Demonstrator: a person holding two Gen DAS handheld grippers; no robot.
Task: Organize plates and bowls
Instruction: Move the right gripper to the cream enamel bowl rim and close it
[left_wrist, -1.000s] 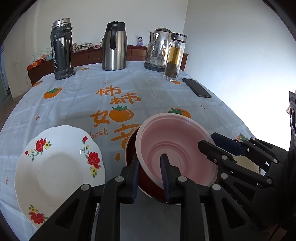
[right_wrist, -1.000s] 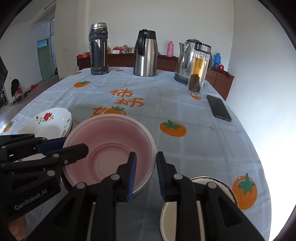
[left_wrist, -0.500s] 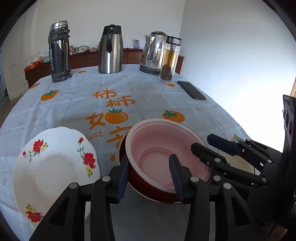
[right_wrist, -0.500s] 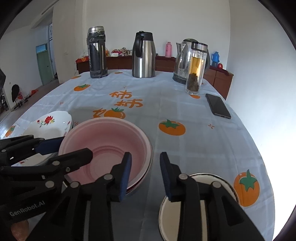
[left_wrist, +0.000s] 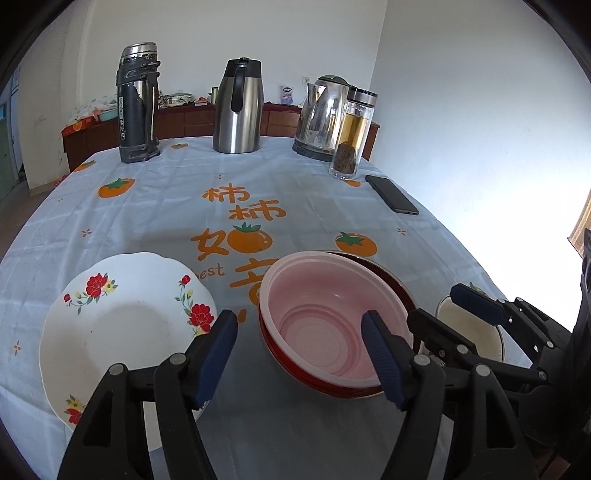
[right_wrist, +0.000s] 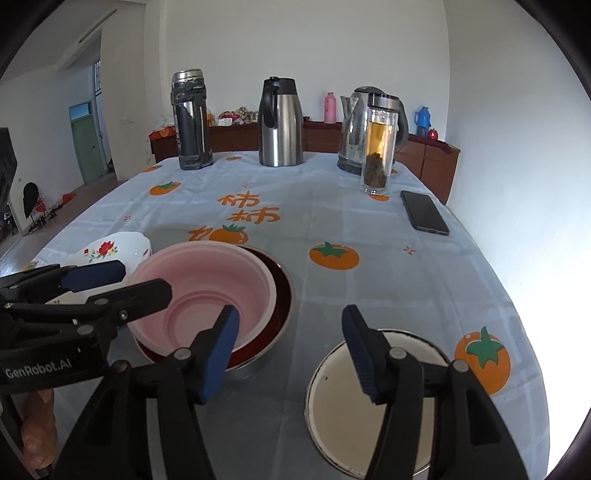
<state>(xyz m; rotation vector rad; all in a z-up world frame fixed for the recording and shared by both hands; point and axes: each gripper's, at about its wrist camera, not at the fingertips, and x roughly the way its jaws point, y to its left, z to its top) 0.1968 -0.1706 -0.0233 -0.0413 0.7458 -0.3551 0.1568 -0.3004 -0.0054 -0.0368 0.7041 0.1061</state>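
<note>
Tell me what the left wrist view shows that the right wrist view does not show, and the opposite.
Only the left wrist view shows the whole floral plate. Only the right wrist view shows the green door and most of the white enamel dish. Both share the pink bowl nested in the red bowl, the phone, and both open grippers, the left gripper and the right gripper.

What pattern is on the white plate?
Red flowers with green leaves around the rim of the white plate, clearest in the left wrist view.

This is a home dining room: a desk (right_wrist: 369, 229) under a pale blue persimmon-print cloth carries a steel thermal carafe (right_wrist: 280, 123), a glass electric kettle (left_wrist: 323, 118) and a glass tea bottle (right_wrist: 378, 147). Behind stands a long brown wooden sideboard (right_wrist: 424, 155) against white walls, with a green door (right_wrist: 85, 147) off to the left.
</note>
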